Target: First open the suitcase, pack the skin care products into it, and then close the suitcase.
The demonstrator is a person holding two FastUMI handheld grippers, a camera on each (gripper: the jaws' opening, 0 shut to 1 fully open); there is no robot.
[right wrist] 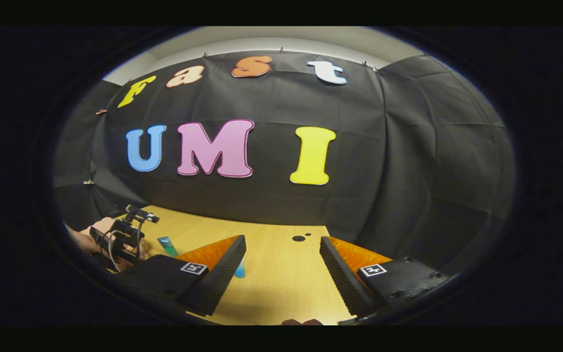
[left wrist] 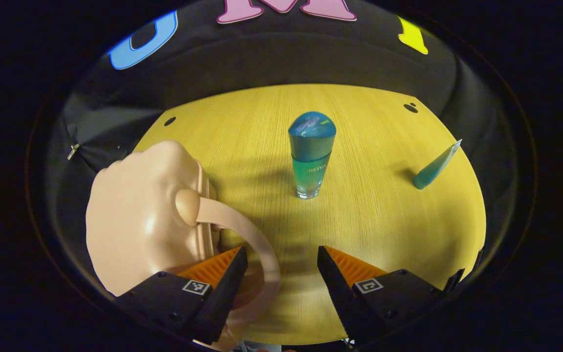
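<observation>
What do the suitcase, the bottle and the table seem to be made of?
Suitcase: likely hard plastic, smooth and glossy, with soft highlights on its shell. Bottle: probably glass or clear plastic, since its base looks see-through; the cap is shiny. Table: wood or wood-look laminate, showing fine straight grain and a matte finish.

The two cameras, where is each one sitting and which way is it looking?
Left gripper view: rides the left gripper, looking down at the table, suitcase, bottle and tube.
Right gripper view: rides the right gripper, facing the wall; a hand shows far left.
Both share table, bottle, tube.
</observation>
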